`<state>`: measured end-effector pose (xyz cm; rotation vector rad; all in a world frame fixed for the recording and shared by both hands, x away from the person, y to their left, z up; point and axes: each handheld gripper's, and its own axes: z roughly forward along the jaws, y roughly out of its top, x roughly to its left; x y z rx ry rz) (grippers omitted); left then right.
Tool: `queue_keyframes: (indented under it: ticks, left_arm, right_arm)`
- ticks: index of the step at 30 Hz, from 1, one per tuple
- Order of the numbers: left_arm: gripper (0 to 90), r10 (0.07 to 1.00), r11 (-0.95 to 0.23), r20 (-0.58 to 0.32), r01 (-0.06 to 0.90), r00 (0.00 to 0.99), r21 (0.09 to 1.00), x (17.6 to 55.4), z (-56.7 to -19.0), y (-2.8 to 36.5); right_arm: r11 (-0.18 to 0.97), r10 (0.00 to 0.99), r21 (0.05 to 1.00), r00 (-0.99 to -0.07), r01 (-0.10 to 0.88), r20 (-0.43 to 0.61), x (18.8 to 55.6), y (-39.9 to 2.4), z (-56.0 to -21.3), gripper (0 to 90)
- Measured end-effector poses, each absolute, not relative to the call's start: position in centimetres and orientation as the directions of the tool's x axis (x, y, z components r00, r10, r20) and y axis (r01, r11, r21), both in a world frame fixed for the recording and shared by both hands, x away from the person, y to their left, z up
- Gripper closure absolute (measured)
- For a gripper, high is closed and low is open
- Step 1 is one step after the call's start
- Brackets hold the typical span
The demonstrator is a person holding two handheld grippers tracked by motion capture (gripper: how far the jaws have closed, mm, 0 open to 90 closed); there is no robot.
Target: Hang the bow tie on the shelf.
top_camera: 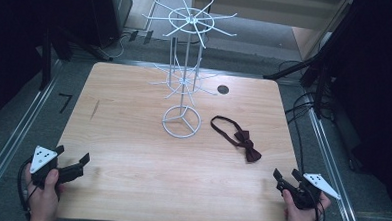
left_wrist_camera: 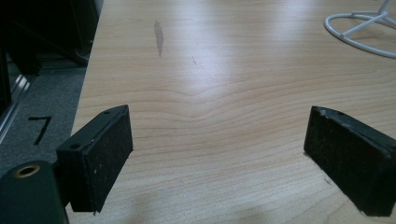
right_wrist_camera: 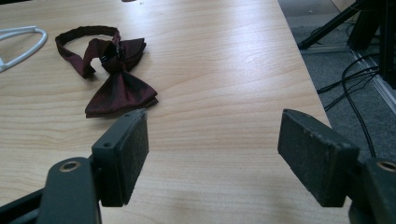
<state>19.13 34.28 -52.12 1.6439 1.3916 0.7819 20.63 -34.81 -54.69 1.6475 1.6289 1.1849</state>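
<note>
A: High view: how far along?
B: Hardly begun, I'd judge. The bow tie [top_camera: 237,138] lies on the worktop [top_camera: 132,138] beside the wire rack [top_camera: 185,65], unhung.
A: Gripper views?
B: Left tongs [left_wrist_camera: 217,154] and right tongs [right_wrist_camera: 212,156] both spread, pinching nothing.

**Bow tie and wire stand**

Dark red bow tie [top_camera: 238,138] lies flat, its strap looped open, just ahead of the right gripper [top_camera: 288,177]. White wire display stand [top_camera: 185,65] upright on its ring base, well ahead of both tongs, left of the tie.
</note>
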Motion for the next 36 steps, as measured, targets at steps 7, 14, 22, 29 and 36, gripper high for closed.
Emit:
queue_keyframes:
  ticks: [7, 14, 22, 29, 36]
  left_arm:
    - [8.8, 0.980, -0.049, -0.047, 0.460, 0.195, 0.887, 18.9, -52.1, 34.2]
    - [8.8, 0.979, -0.038, -0.058, 0.456, 0.194, 0.889, 18.9, -52.1, 34.3]
    - [8.8, 0.978, -0.040, -0.061, 0.466, 0.200, 0.884, 18.9, -52.1, 34.4]
    - [8.7, 0.977, -0.037, -0.066, 0.466, 0.202, 0.884, 19.0, -52.1, 34.4]
    - [8.8, 0.977, -0.039, -0.063, 0.464, 0.203, 0.885, 19.0, -52.1, 34.4]
  right_arm:
    - [-0.086, 0.972, 0.850, -0.142, 0.519, 0.185, 21.0, -34.8, -54.6, 30.0]
    - [-0.032, 0.955, 0.860, -0.239, 0.509, 0.177, 21.6, -34.9, -54.3, 43.5]
    - [0.101, 0.942, 0.820, -0.320, 0.563, 0.103, 22.6, -33.5, -52.2, 54.7]
    - [0.174, 0.909, 0.771, -0.402, 0.612, 0.114, 23.6, -32.5, -51.3, 55.6]
    - [0.251, 0.889, 0.707, -0.446, 0.661, 0.101, 25.7, -31.4, -49.9, 54.2]
